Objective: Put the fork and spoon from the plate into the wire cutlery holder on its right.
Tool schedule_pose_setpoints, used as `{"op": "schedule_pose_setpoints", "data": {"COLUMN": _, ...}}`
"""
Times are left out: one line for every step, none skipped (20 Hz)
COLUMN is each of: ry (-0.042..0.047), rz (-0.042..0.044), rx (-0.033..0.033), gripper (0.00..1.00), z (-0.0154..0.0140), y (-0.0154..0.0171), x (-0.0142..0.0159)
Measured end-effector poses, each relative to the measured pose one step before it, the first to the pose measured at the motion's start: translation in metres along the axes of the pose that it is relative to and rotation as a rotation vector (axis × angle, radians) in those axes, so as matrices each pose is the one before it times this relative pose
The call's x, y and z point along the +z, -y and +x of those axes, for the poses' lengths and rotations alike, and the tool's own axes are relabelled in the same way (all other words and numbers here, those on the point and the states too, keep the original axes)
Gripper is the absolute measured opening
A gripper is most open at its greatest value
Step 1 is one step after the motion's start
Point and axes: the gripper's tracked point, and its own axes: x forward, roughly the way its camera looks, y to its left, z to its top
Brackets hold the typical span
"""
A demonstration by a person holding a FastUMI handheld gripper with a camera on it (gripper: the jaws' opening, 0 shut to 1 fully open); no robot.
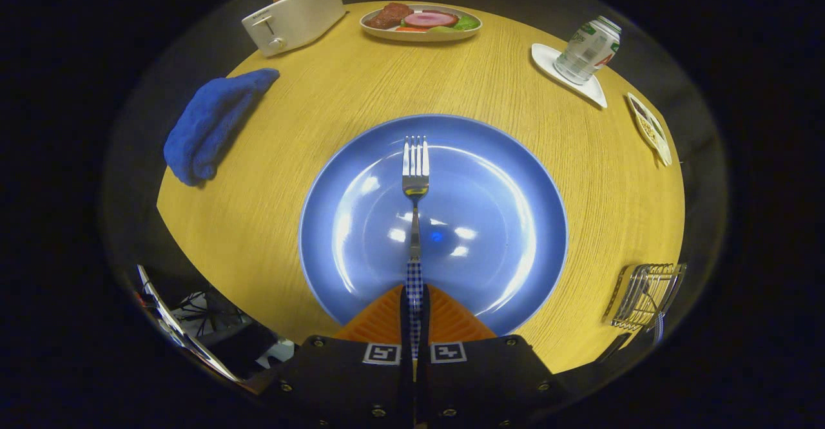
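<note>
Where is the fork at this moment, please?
In the gripper view, the fork is clamped by its handle between the gripper fingers, tines pointing ahead over the blue plate.

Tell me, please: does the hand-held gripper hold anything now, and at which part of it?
Yes. The hand-held gripper is shut on the fork, both fingers pressing the checked end of its handle. The tines point forward above the blue plate.

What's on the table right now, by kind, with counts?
Plates and dishes: 4 (blue plate, food dish, coaster, small dish)
Fork, held in the shut gripper: 1
Wire holder: 1
Toaster: 1
Cloth: 1
Can: 1
Total: 9
</note>
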Motion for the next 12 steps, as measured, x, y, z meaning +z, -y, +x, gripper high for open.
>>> {"op": "schedule_pose_setpoints", "data": {"ry": -0.01197, "rz": -0.01612, "rx": -0.00034, "gripper": 0.03, "z": -0.00049, "y": 0.00131, "x": -0.00148}}
{"op": "schedule_pose_setpoints", "data": {"ry": -0.00601, "rz": -0.01972, "rx": -0.00363, "gripper": 0.03, "z": -0.00203, "y": 0.00242, "x": -0.00045}}
{"op": "schedule_pose_setpoints", "data": {"ry": -0.00044, "rz": -0.00922, "rx": -0.00070, "gripper": 0.02, "z": -0.00122, "y": 0.00224, "x": -0.00051}}
{"op": "schedule_pose_setpoints", "data": {"ry": 0.00107, "rz": -0.00356, "rx": -0.00058, "gripper": 0.02, "z": -0.00295, "y": 0.00236, "x": 0.00037}}
{"op": "schedule_pose_setpoints", "data": {"ry": 0.00671, "rz": -0.00290, "rx": -0.00147, "gripper": 0.03, "z": -0.00305, "y": 0.00202, "x": 0.00146}}
{"op": "schedule_pose_setpoints", "data": {"ry": 0.00448, "rz": -0.00549, "rx": -0.00484, "gripper": 0.03, "z": -0.00502, "y": 0.00325, "x": 0.00168}}
{"op": "schedule_pose_setpoints", "data": {"ry": 0.00645, "rz": -0.00607, "rx": -0.00546, "gripper": 0.03, "z": -0.00521, "y": 0.00325, "x": 0.00099}}
{"op": "schedule_pose_setpoints", "data": {"ry": -0.00257, "rz": -0.00998, "rx": -0.00262, "gripper": 0.03, "z": -0.00602, "y": 0.00297, "x": -0.00014}}
{"op": "schedule_pose_setpoints", "data": {"ry": -0.00308, "rz": -0.01045, "rx": 0.00205, "gripper": 0.03, "z": -0.00608, "y": 0.00181, "x": -0.00164}}
{"op": "schedule_pose_setpoints", "data": {"ry": -0.00378, "rz": -0.01054, "rx": 0.00620, "gripper": 0.02, "z": -0.00575, "y": 0.00145, "x": -0.00149}}
{"op": "schedule_pose_setpoints", "data": {"ry": -0.00284, "rz": -0.00475, "rx": 0.00428, "gripper": 0.03, "z": -0.00613, "y": 0.00240, "x": -0.00326}}
{"op": "schedule_pose_setpoints", "data": {"ry": -0.00257, "rz": -0.00676, "rx": -0.00191, "gripper": 0.03, "z": -0.00703, "y": 0.00421, "x": -0.00296}}
